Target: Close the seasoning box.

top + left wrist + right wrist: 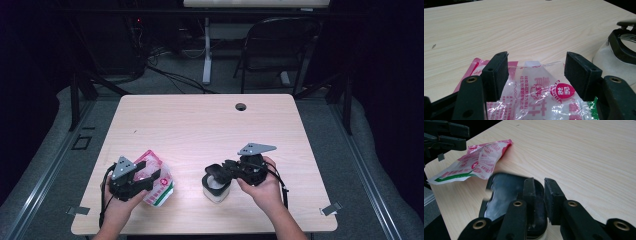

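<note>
Lab or test room: bare wooden table [200, 125] on grey carpet, dark curtains, folding chair [277, 47], cables [165, 72] across floor.

A pale, light-wood rectangular table [200, 120] with rounded corners fills the middle of the high view; a small round dark cable hole [241, 106] sits near its far edge, right of centre. Beyond it, at upper right, stands a black metal folding chair [277, 50]. A white upright post [207, 50] rises at upper centre, with black cables [165, 72] trailing over the grey carpeted floor [165, 85] to its left. A white board edge [255, 3] runs along the top. The surrounding room is dark, light falling mainly on the tabletop.
</note>
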